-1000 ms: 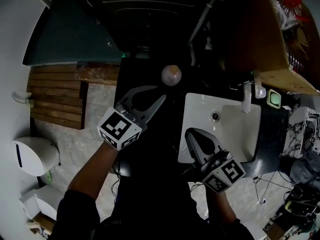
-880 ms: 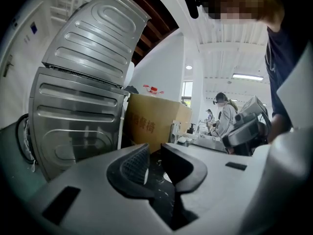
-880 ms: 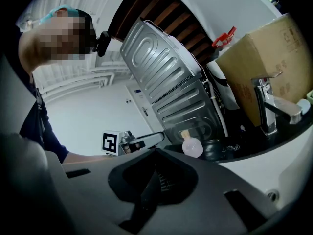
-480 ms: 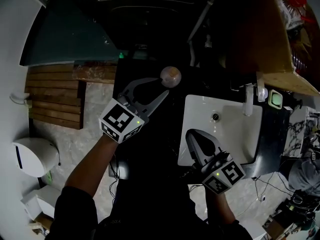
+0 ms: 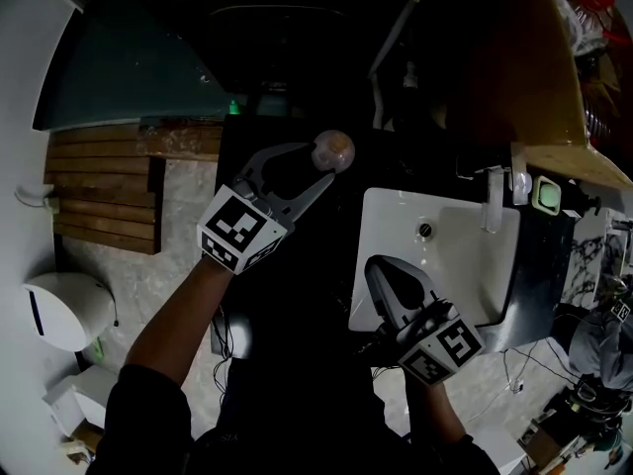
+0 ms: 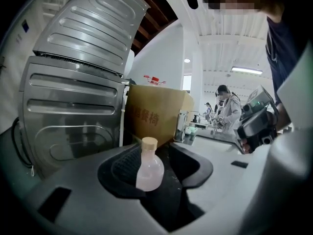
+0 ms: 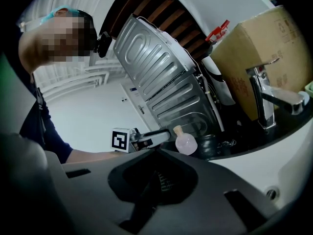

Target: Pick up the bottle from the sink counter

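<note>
The reach is about done and the grasp comes next. The small round-bellied, pale pink translucent bottle with a tan cap (image 6: 149, 165) stands upright on the black sink counter (image 7: 244, 143), left of the white basin (image 5: 465, 265). It already sits between the jaws of the left gripper (image 5: 315, 166). Those jaws have just been opening and stand well apart, with neither pad pressing the bottle (it looks nearer the left-hand pad). The next move, I judge, calls for closing squarely on the belly, then lifting straight up. The left forearm reaches forward, its gripper tipped slightly down. The right gripper (image 5: 380, 263) hovers over the basin's near edge, jaws together, holding nothing.
</note>
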The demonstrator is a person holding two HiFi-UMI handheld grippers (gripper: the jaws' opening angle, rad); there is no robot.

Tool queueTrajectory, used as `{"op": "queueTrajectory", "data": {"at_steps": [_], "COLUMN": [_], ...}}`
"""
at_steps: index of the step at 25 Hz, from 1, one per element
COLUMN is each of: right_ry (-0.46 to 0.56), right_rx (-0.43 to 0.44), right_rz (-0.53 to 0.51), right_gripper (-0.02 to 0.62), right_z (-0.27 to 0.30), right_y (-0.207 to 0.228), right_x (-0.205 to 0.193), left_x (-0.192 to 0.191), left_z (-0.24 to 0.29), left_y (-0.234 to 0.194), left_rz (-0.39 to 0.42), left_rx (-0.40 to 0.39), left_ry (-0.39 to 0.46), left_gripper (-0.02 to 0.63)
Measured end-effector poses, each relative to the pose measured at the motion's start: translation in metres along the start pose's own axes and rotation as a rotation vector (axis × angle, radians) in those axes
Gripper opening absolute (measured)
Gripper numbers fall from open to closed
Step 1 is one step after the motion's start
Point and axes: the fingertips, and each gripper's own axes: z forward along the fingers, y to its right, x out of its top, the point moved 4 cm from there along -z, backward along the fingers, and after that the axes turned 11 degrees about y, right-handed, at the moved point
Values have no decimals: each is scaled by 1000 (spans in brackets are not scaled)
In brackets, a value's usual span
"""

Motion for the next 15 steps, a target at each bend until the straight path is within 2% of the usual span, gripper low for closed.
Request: {"op": "queueTrajectory", "data": {"at_steps": [11, 15], "right_ry": [-30, -31], "right_rx": [-12, -16], "right_rz": [0, 8], "right_gripper": [21, 21], "right_z": [2, 2], "right_y": [12, 15], "right_x": [-6, -8], "left_x": [-11, -13], "left_z": [20, 28], "left_y": [-8, -9], "left_rz": [-5, 17], "left_rx": [-18, -33], "left_ry": [-15, -25], "left_gripper": [201, 209]}}
